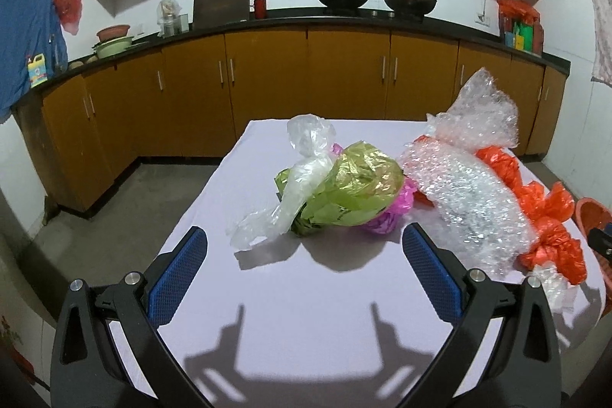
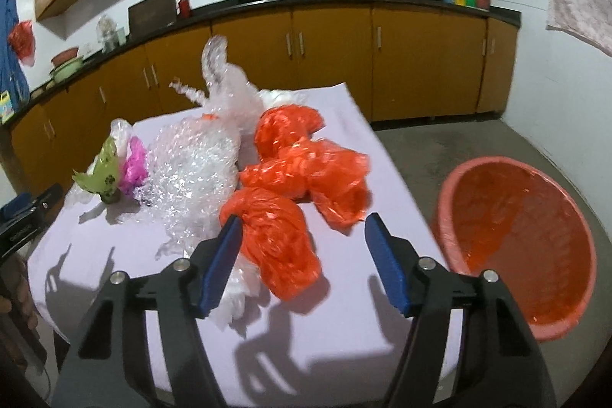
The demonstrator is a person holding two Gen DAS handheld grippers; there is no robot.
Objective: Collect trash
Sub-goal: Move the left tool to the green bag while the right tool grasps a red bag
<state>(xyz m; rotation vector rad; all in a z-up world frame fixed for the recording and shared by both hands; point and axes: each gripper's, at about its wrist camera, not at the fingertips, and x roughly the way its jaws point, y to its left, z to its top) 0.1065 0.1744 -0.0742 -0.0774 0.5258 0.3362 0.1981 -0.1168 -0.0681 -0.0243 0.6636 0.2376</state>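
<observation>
Blue pads of my left gripper (image 1: 304, 257) are spread wide over the lilac table (image 1: 306, 324), pinching nothing. Just ahead of them sits a green bag (image 1: 354, 192) with a clear bag (image 1: 302, 178) and a pink one (image 1: 388, 217), bubble wrap (image 1: 464, 186) off to the right.

Over on the right wrist view, my right gripper (image 2: 302, 239) is partway apart; an orange bag (image 2: 279, 243) lies between the fingers, the left pad right against it, no squeeze yet. Right of it, a red basin (image 2: 524, 236) sits on the floor.
</observation>
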